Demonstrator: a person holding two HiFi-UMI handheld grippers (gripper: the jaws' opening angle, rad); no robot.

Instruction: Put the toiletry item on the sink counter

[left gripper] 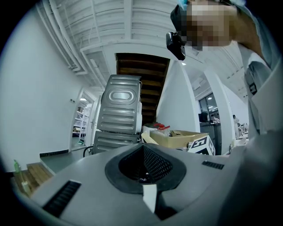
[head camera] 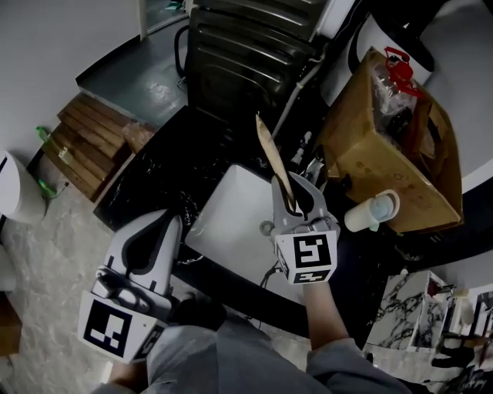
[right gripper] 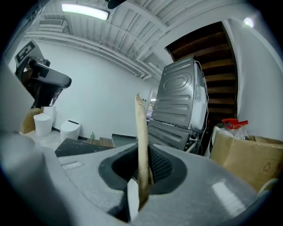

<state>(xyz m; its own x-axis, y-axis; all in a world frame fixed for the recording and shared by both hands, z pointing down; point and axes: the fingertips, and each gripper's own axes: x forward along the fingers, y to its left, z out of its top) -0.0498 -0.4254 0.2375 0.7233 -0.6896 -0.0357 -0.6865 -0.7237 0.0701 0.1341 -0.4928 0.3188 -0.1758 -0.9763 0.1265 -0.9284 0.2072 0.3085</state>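
Now the right claw [head camera: 295,202] is clamped on a thin wooden toiletry stick [head camera: 273,158], which stands almost upright over the right edge of the white sink basin [head camera: 231,223]. The left claw [head camera: 162,227], jaws together and empty, hangs at the front edge of the dark tabletop [head camera: 154,177].

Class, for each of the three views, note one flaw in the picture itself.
Head view: dim, the dark counter loses detail beside the white sink. Left gripper view: fisheye bends the walls, corners go black, a mosaic patch sits at top. Right gripper view: same fisheye; the ceiling light glares, the tan stick is sharp.
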